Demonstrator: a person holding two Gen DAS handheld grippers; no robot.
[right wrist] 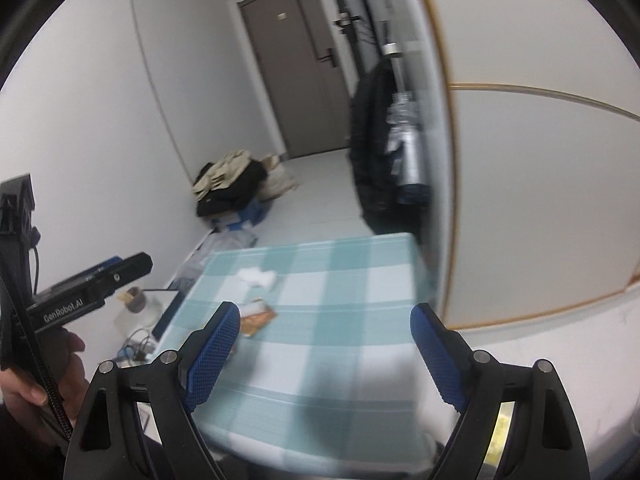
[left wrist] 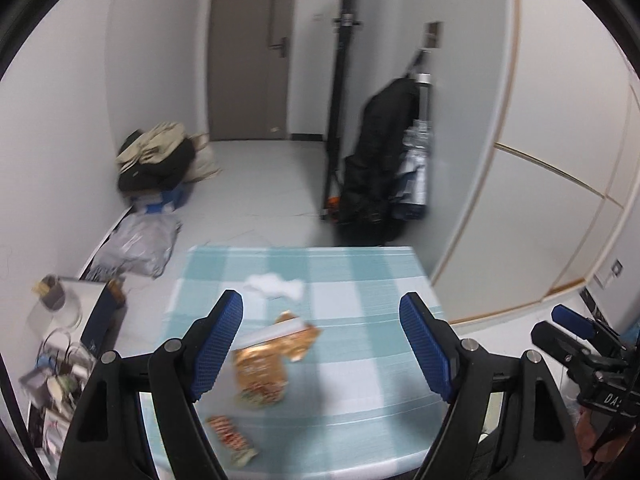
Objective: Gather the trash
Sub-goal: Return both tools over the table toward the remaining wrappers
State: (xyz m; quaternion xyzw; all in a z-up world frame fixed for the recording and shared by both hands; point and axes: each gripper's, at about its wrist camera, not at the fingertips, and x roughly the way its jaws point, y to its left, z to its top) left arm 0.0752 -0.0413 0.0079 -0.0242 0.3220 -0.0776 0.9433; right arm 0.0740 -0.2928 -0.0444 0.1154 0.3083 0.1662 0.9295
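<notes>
A small table covered with a pale teal and white checked cloth (left wrist: 352,280) stood in a narrow white-walled room, and the trash lay scattered on its left half. A crumpled white tissue (left wrist: 276,286) sat toward the far edge. Nearer, an orange and gold torn snack wrapper (left wrist: 268,356) lay flat on the cloth, and a smaller red and white patterned wrapper (left wrist: 230,434) lay close to the near left edge, apart from the others.

The left gripper (left wrist: 322,344), black with blue ribbed pads, hung above the table with its jaws spread wide and nothing between the pads; the orange wrapper showed on the cloth between the fingers, nearer the left one, untouched. The right gripper (right wrist: 326,354) likewise stood wide open and empty over the cloth's nearer right part, well apart from the trash. In its view the tissue (right wrist: 256,278) and the orange wrapper (right wrist: 258,316) lay ahead and to the left.

A hand (right wrist: 44,376) gripped the left gripper's handle at the left edge of the right wrist view. Beyond the table, a heap of dark and beige clothing (left wrist: 156,160) lay against the left wall, a grey door (left wrist: 250,52) closed the far end, and a black coat (left wrist: 384,148) hung by the right wall
</notes>
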